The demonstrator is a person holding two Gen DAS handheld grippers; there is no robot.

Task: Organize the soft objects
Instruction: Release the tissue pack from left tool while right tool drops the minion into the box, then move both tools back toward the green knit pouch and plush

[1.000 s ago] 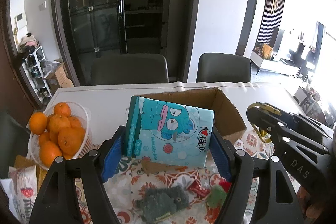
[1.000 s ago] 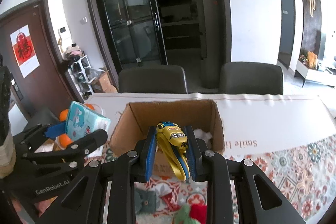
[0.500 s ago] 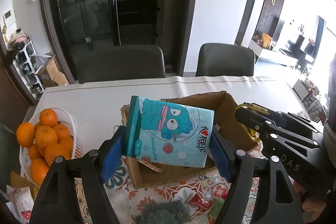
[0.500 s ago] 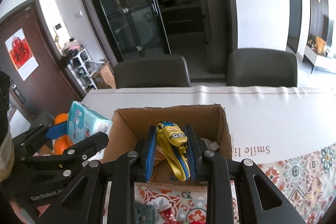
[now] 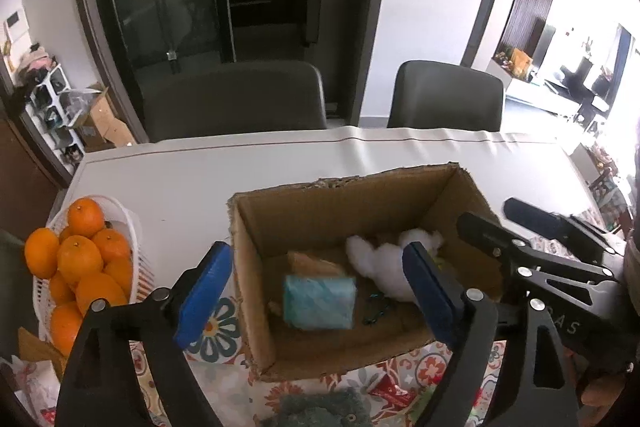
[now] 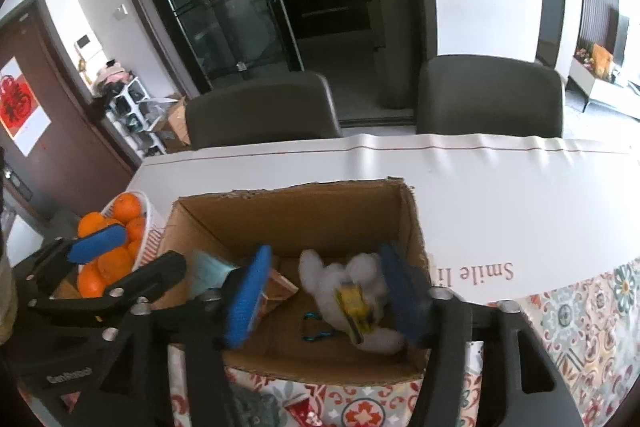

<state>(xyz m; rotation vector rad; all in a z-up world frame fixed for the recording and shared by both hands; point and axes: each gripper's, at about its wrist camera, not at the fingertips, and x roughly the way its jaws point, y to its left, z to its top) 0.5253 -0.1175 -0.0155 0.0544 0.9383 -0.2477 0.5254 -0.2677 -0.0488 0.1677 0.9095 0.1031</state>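
Note:
An open cardboard box (image 5: 360,187) (image 6: 296,211) stands on the table. My left gripper (image 5: 316,291) is open above its near side. The blue tissue pack (image 5: 319,302) (image 6: 210,273) lies inside the box, free of the pads. My right gripper (image 6: 326,297) is open above the box. The yellow Minion toy (image 6: 354,307) lies on a white plush (image 6: 340,279) (image 5: 384,263) inside, no longer held. A grey plush (image 5: 320,411) (image 6: 252,407) lies on the patterned cloth in front of the box.
A white basket of oranges (image 5: 76,267) (image 6: 112,251) stands left of the box. Two dark chairs (image 5: 236,99) (image 5: 444,95) stand behind the table. A red packet (image 5: 390,391) lies on the floral cloth (image 6: 580,315) near the grey plush.
Both grippers moved forward over the box and opened. The tissue pack dropped from the left gripper and the Minion toy from the right gripper into the box.

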